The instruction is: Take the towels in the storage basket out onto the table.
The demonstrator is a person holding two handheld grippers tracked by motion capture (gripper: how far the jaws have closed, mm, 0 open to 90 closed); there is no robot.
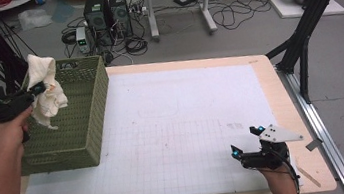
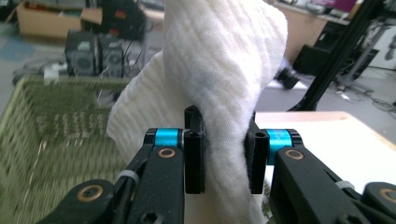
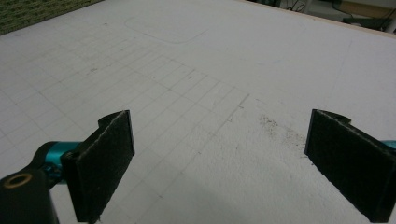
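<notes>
Now the left gripper (image 1: 40, 89) pinches a crumpled white cotton cloth (image 1: 45, 88) above the green woven basket (image 1: 89, 113), high enough to clear its rim; right gripper (image 1: 246, 142) rests wide open, empty.

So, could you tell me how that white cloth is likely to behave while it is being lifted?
Probably floppy: the white cloth bunches and droops either side of the left gripper above the green basket. Likely light, since a narrow pinch holds it. Its ribbed weave suggests little slipping.
</notes>
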